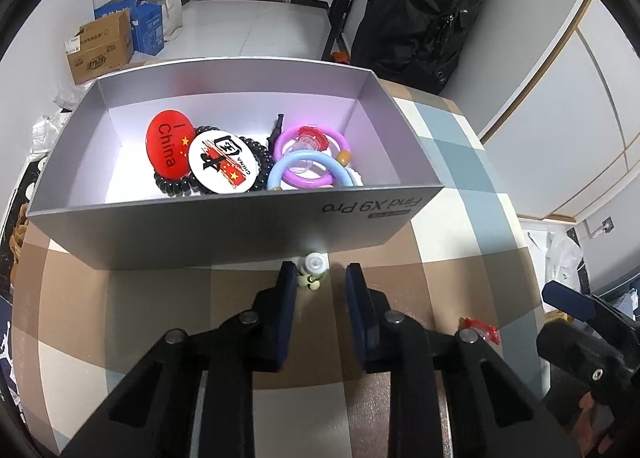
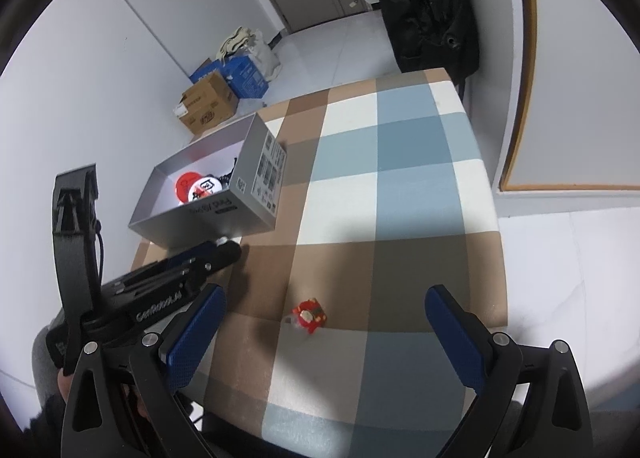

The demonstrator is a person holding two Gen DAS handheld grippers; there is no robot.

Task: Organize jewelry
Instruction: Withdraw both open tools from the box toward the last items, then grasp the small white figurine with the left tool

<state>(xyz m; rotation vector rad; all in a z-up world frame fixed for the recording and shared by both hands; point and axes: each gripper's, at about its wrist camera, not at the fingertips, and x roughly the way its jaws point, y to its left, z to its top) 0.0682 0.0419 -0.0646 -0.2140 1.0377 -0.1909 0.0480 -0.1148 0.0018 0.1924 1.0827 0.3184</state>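
My left claw (image 1: 314, 272) hangs over the checked surface (image 1: 460, 226) just in front of the grey box (image 1: 240, 234), its two fingers drawn fairly close together. A small pale trinket (image 1: 314, 270) with a clear cap lies between the fingertips, right against the left finger (image 1: 287, 282) — there is a visible gap to the right one, so the pads are not pinching it. The trinket sits on the surface at the foot of the box's near wall.

Inside the box I see a red oval badge (image 1: 168, 148), a white round badge (image 1: 224, 164) overlapping it, a black beaded bracelet (image 1: 176, 186) beneath them, and a purple ring (image 1: 312, 156) and a pale blue ring (image 1: 308, 174) stacked to the right.

My right claw (image 2: 324, 318) is spread wide — nothing touches its blue pads. It hovers above a small red charm (image 2: 308, 314) that lies alone on the surface, between the two fingers from the right wrist view and well apart from the box (image 2: 208, 214). From the left wrist view the same charm (image 1: 480, 328) peeks out beside my left claw's frame.
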